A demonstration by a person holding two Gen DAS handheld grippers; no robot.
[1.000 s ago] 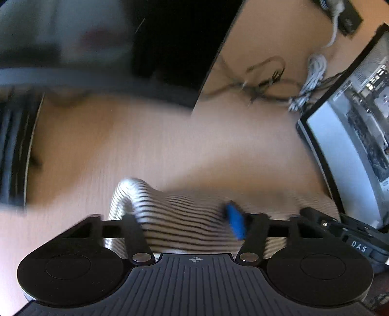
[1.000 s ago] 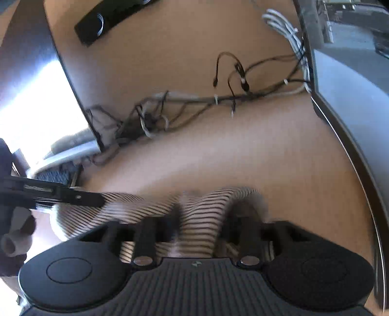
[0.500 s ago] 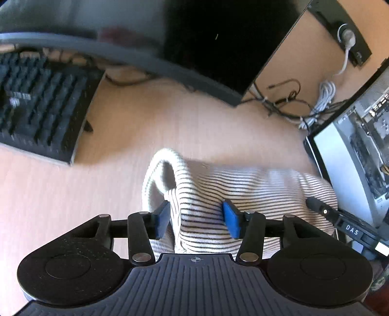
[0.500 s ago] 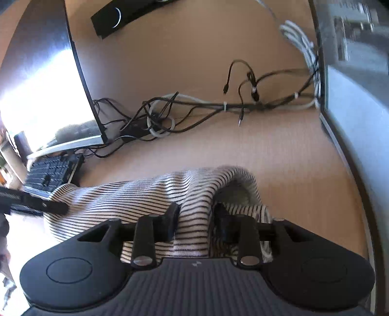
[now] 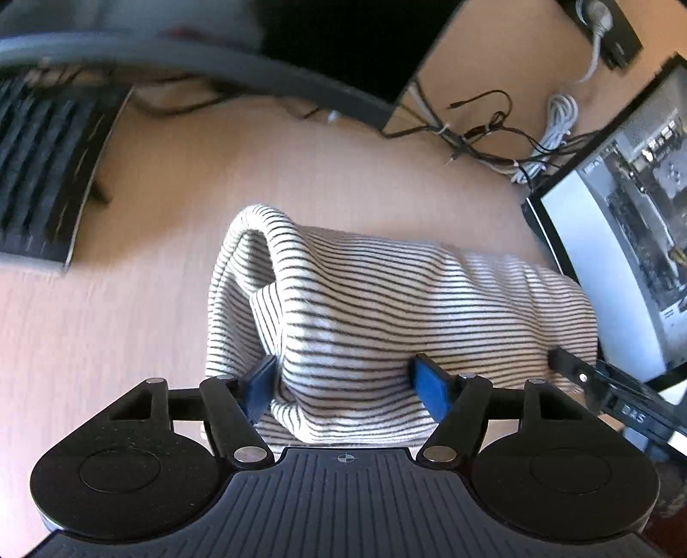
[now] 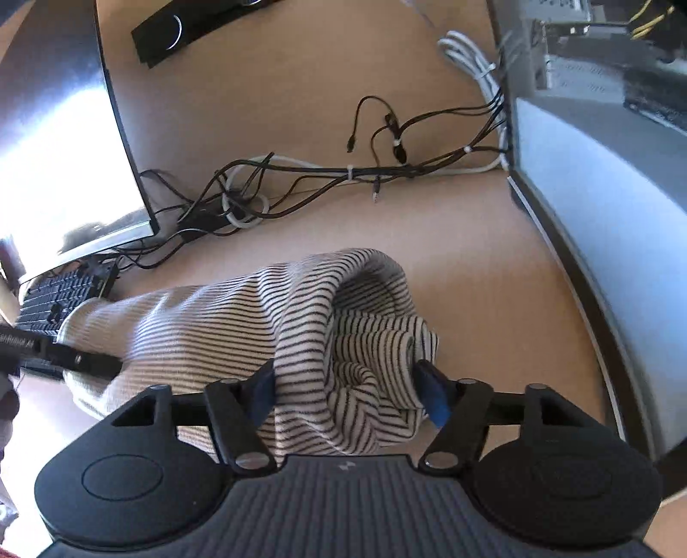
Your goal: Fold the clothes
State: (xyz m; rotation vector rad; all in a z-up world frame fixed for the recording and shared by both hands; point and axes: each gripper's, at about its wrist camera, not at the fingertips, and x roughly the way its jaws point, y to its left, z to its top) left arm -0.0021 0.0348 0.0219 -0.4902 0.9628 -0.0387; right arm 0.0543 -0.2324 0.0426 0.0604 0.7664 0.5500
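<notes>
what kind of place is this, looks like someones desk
Most likely a home or office computer desk: a keyboard, a curved monitor and bundled cables surround the striped garment.

Kbd [image 5: 47, 171], monitor [image 5: 335, 38], cable tangle [image 6: 326, 180] on desk [image 5: 343, 171].
</notes>
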